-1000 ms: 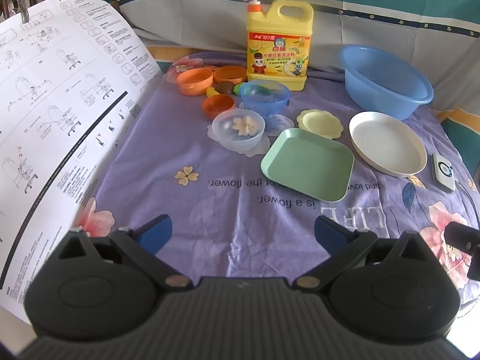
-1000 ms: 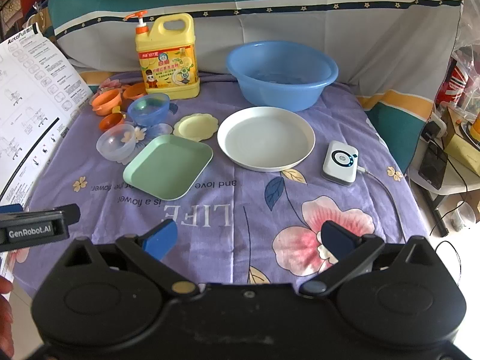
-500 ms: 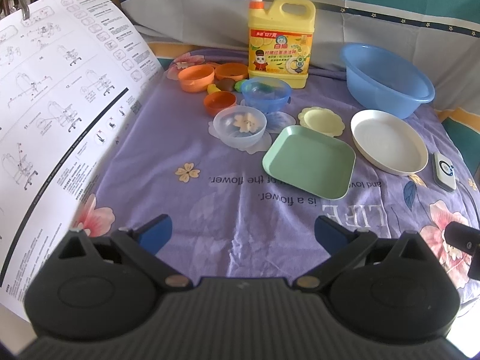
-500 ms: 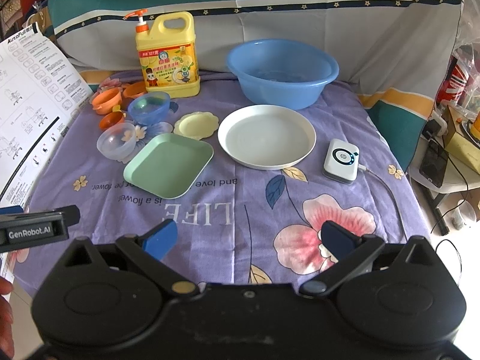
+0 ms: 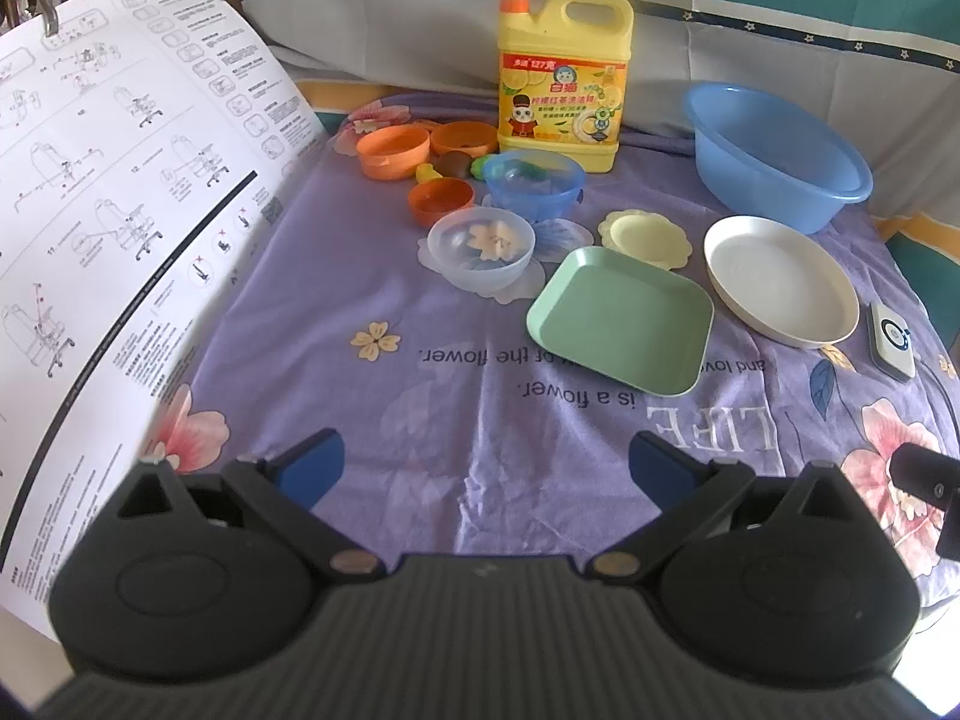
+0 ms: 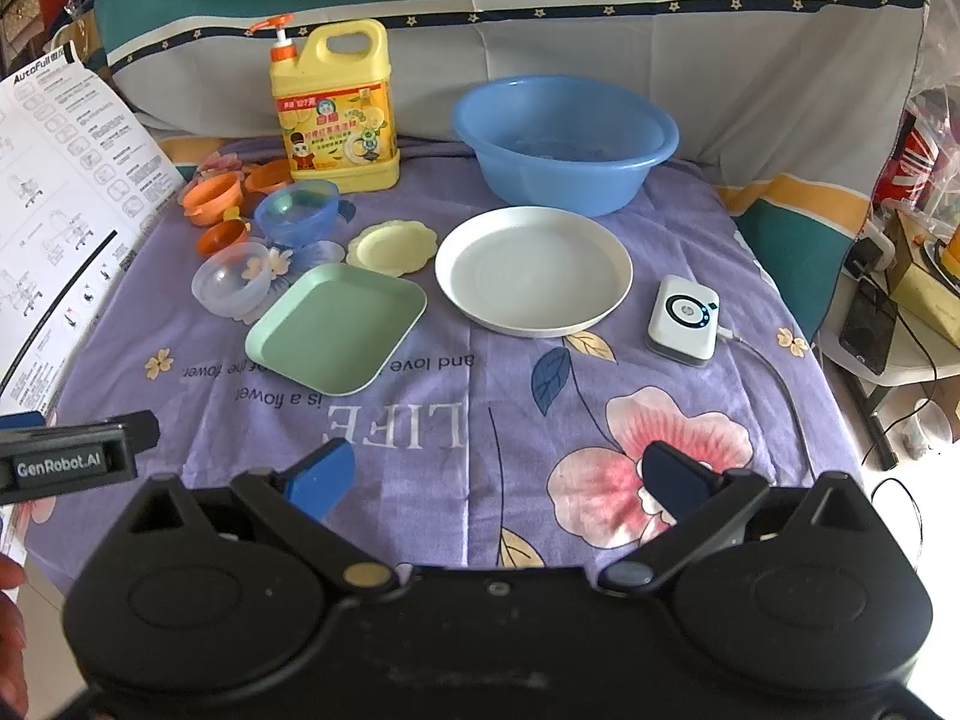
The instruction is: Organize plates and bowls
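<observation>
square green plate [image 6: 336, 327], round white plate [image 6: 534, 270]

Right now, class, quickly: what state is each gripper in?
Left gripper: open, holding nothing.
Right gripper: open, holding nothing.

instruction sheet [image 5: 120, 192], far left: "AutoFull" | left gripper [image 6: 72, 465] body: "GenRobot.AI" | tablecloth [image 6: 420, 420], upside down: "LIFE", "is a flower", "and love" | yellow detergent jug [image 5: 564, 78]: "127"
</observation>
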Demonstrator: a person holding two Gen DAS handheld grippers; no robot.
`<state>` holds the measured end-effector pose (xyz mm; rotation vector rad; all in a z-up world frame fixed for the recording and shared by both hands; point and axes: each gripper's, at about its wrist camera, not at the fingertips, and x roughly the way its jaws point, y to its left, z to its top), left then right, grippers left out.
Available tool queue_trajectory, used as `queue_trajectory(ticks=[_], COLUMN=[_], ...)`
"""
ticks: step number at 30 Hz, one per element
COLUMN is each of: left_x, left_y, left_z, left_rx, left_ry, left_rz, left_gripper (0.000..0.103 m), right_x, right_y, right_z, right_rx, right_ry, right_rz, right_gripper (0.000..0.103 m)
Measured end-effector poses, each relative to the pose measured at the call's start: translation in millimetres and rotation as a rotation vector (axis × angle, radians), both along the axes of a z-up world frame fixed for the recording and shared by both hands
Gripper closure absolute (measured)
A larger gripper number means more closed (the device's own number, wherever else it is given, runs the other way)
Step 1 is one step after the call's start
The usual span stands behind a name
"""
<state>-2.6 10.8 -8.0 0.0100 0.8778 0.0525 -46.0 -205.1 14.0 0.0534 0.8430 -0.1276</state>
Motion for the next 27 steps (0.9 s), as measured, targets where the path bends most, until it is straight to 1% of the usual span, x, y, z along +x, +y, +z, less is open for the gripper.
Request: queue_trajectory(ticks=[27], left_x=[5.4], left_y=[-3.6], left_z=[-4.6], left_rx=[0.016], left_ry=[0.015], left_rz=[-0.01], left_gripper=[0.0], right_x=[8.8], right_y=[-1.3], right_z=[-4.2], right_rx=[0.005], right_ry=[0.018], right_rz=[-0.001], right_gripper=[0.0])
